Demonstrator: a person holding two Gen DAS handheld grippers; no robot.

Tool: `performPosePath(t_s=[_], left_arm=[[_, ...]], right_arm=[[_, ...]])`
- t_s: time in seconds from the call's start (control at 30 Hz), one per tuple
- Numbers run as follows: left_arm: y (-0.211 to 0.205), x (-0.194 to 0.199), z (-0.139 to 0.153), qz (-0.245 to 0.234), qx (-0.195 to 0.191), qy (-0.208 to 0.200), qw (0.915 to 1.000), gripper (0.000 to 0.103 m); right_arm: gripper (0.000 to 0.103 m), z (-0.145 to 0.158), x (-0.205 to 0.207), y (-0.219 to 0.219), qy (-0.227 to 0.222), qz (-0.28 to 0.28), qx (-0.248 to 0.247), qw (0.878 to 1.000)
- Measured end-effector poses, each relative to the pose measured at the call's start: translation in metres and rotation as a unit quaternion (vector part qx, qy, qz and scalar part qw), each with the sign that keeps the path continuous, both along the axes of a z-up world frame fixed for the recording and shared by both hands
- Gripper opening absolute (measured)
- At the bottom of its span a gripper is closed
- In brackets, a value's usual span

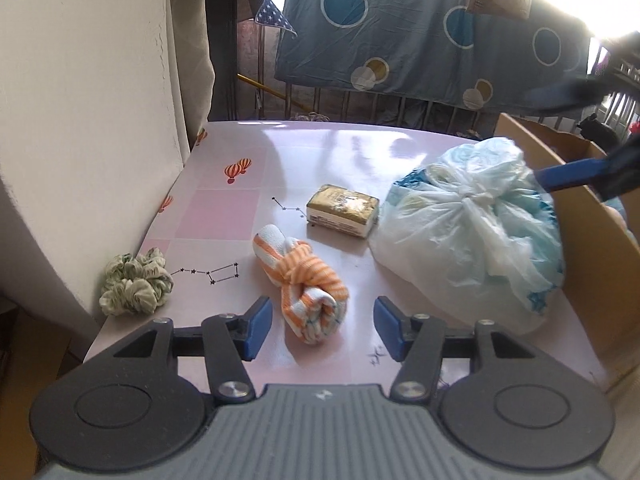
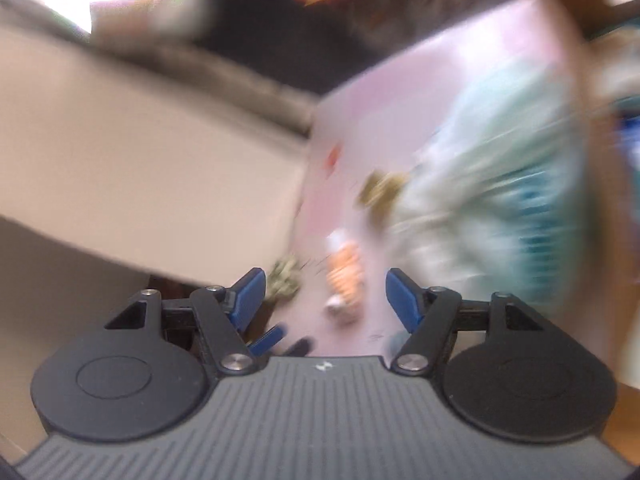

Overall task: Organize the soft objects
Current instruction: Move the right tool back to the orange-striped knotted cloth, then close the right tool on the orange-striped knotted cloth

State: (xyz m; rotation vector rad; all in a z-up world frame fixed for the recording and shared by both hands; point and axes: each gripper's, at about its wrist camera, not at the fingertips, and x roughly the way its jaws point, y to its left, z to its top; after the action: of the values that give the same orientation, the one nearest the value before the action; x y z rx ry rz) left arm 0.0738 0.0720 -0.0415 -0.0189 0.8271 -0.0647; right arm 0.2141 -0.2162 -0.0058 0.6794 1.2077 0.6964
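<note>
— Starting at the table's [image 1: 320,152] left edge, what lies there?
— A green scrunchie [image 1: 134,282]; then the knotted orange towel [image 1: 304,280] between the left gripper's [image 1: 322,326] spread jaws, untouched.
— Further right?
— A gold packet [image 1: 343,210], a tied plastic bag [image 1: 472,236] (right gripper [image 2: 324,300] spread, empty; view blurred).

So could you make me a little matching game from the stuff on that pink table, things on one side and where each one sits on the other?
Things:
1. scrunchie
2. knotted towel
3. gold packet
4. plastic bag

Places:
A. right side of the table, beside the cardboard box
B. straight ahead between the open left fingers
C. left edge of the table, near the wall
D. farther back, behind the towel

Pairs: 1-C, 2-B, 3-D, 4-A
</note>
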Motion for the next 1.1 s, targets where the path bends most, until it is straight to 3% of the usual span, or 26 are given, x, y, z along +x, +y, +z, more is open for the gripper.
performPosePath(t_s=[0.17,0.27,0.4,0.5,0.63,0.8,1.1], left_arm=[[0.004,0.025,-0.024,-0.006,0.000,0.028,0.9996,0.060],[0.008,0.038,-0.039,-0.010,-0.022,0.048,0.9985,0.060],[0.018,0.050,-0.054,0.010,-0.045,0.069,0.9965,0.057],[0.024,0.054,-0.060,0.018,-0.062,0.077,0.9949,0.050],[0.026,0.053,-0.060,0.015,-0.068,0.072,0.9950,0.046],[0.026,0.050,-0.056,0.022,-0.077,0.068,0.9944,0.040],[0.025,0.018,-0.016,0.013,-0.089,0.034,0.9954,0.040]], right_arm=[[0.066,-0.051,0.035,0.085,0.055,0.047,-0.023,0.997],[0.066,-0.075,0.049,0.117,0.066,0.060,-0.060,0.994],[0.065,-0.098,0.055,0.144,0.072,0.073,-0.100,0.990],[0.063,-0.107,0.056,0.158,0.071,0.083,-0.119,0.987],[0.058,-0.116,0.051,0.164,0.074,0.092,-0.129,0.985],[0.039,-0.113,0.043,0.165,0.068,0.092,-0.133,0.984],[0.037,-0.071,0.017,0.147,0.044,0.087,-0.103,0.990]])
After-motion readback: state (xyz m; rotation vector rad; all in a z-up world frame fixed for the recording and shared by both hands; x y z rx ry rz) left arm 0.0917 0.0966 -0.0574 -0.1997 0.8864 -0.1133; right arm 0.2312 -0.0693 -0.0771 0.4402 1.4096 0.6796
